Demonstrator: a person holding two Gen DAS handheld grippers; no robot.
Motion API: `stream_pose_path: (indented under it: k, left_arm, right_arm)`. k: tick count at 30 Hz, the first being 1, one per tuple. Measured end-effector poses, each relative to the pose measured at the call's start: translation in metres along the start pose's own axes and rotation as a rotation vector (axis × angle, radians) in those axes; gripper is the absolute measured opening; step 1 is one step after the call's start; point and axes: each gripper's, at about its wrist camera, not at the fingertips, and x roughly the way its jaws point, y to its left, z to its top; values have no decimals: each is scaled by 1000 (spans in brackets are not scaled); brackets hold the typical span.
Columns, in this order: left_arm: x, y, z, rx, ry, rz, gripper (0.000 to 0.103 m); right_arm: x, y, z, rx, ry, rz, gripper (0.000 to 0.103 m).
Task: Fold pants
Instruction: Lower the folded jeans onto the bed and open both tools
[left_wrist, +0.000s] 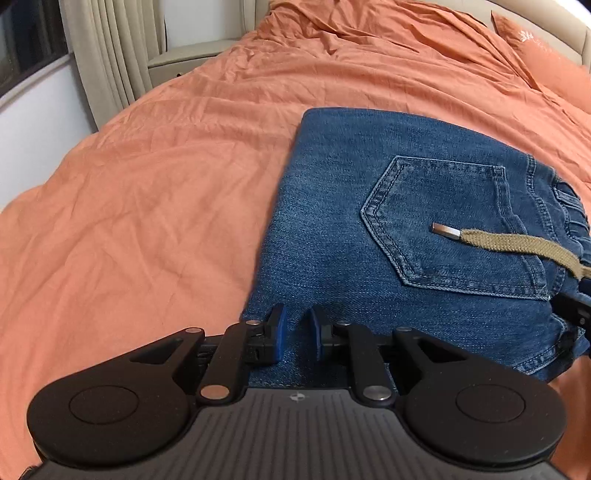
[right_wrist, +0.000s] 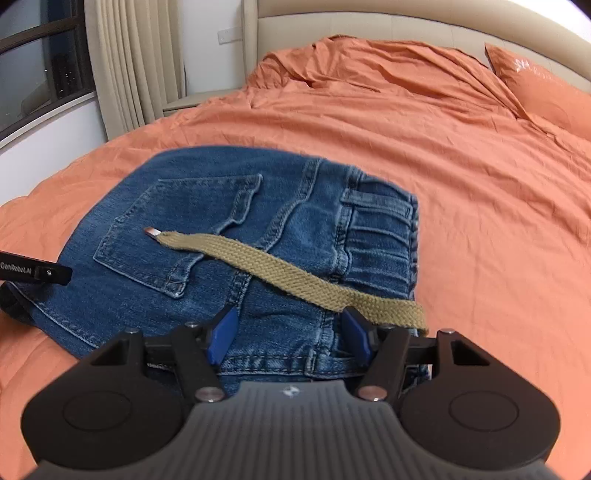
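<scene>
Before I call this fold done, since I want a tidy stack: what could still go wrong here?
The tan drawstring lies loose across the folded jeans and runs right beside one finger of the open right claw; pulling away might snag it and drag the top layer. The left claw, nearly closed low over the denim edge, could rumple the fold if it catches fabric.

Folded blue denim pants (left_wrist: 388, 236) on orange bedcover (left_wrist: 155, 177), back pocket (left_wrist: 450, 221) uppermost; tan drawstring (left_wrist: 524, 247) with metal tip lying across pocket; left hand-held gripper (left_wrist: 295, 339) over near edge, blue pads narrowly apart; beige curtain (left_wrist: 107, 48) upper left
</scene>
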Motion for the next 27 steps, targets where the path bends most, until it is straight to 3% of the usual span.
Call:
stream_pose_path:
  k: [7,10,14,20,22,24,27]
  left_arm:
    - [-43,-10,12,36,-92,30,21]
    - [-84,-15,17,2,-183,-1,30]
    - [-139,-31,21,18,-287,-7,39]
    - [-209,-44,17,7,-414,-50,70]
    - [-226,-44,12,-14,-447,-72,90]
    - [-242,-45,5,-20,-470,-84,97]
    - [-257,-48,-5,-6,-461,-44,99]
  right_arm:
    - [-18,6,29,-15,40,-2,60]
    - [-54,15,40,-41,-42,20,73]
    - [-107,28,50,-76,-146,23,78]
    - [-186,40,57,-79,-303,-14,81]
    - [-208,41,56,-64,-331,-32,82]
    - [-230,40,53,-36,-366,-23,82]
    - [-255,40,45,-2,-382,-25,82]
